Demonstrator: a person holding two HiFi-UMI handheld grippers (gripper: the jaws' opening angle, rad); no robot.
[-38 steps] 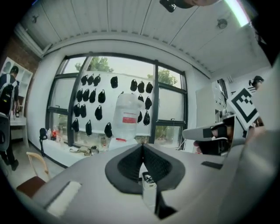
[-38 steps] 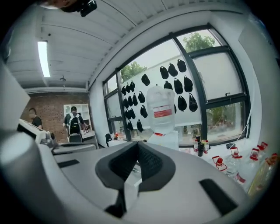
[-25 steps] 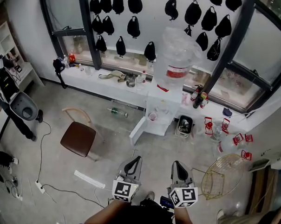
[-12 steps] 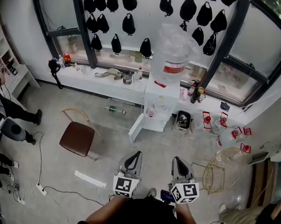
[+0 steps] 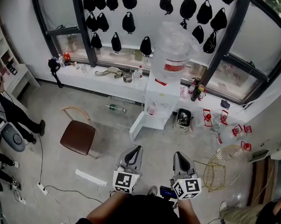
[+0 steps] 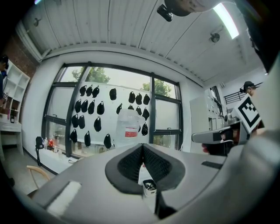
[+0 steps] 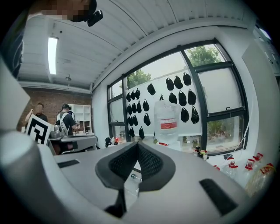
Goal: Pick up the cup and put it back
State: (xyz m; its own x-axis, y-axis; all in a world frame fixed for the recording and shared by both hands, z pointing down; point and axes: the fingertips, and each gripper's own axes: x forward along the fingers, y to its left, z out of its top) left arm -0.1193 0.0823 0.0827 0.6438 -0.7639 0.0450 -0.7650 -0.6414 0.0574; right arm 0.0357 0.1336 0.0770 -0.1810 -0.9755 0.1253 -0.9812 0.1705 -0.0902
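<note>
While its two jaws are pressed together with nothing between them, the left gripper (image 5: 134, 153) is held low in the head view, pointing across the room. The right gripper (image 5: 179, 158) sits just beside it, also closed and empty, its tips meeting in a point in its own view.

Both aim toward the white water dispenser (image 5: 160, 92) that stands against the window wall under a big clear bottle (image 5: 174, 47). The cup (image 5: 151, 111), small and pinkish, seems to stand in the dispenser's recess below the taps, though it is too small to make out well. It lies well apart from both grippers, ahead of them, with bare floor (image 5: 105, 157) between. From the left gripper it is ahead and a little to the right; from the right gripper, ahead and a little to the left.

A brown chair (image 5: 78, 137) stands off to the left of the grippers, and a gold wire basket (image 5: 222, 173) near the right one.

Compared with a second ago, the grippers are about where they were and just as closed, and the cup has not moved from the recess. At the left edge the person (image 5: 10, 108) has stepped along, and the round grey stool (image 5: 13, 136) now shows lower down.
</note>
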